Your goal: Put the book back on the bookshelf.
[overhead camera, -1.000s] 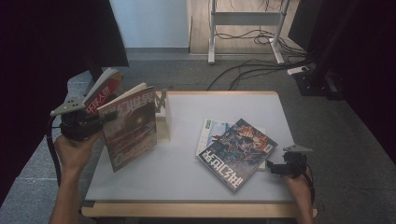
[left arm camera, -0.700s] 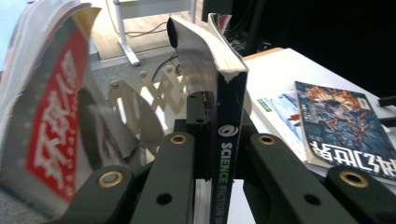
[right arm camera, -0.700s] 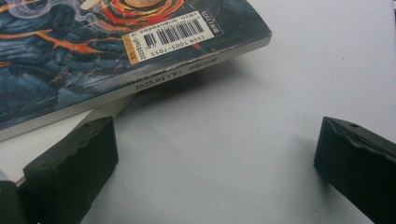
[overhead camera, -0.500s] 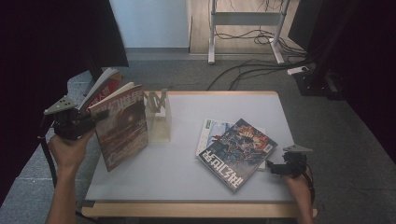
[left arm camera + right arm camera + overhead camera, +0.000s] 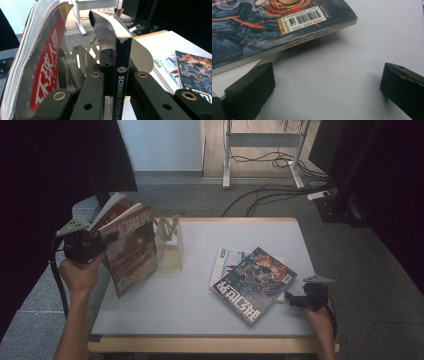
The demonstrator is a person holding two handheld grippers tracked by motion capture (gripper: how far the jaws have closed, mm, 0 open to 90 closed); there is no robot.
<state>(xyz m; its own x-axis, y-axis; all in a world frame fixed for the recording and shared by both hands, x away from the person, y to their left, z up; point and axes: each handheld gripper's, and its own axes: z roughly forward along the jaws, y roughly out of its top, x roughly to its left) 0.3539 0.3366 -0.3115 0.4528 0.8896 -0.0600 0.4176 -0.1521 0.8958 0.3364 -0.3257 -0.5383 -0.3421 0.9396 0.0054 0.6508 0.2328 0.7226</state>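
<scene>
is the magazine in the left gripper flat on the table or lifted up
Lifted: the left gripper pinches the magazine by its spine, off the table.

Both forearms are bare; each black gripper [image 5: 84, 249] [image 5: 306, 300] carries a grey three-cornered plate, a trailing black cable and brass-ringed screw holes

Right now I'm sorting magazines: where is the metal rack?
In the high view the metal rack stands at the table's far left, just right of the magazine held in the left gripper.

Probably a lab: floor cables [image 5: 280, 190], dark curtains [image 5: 45, 165].
</scene>
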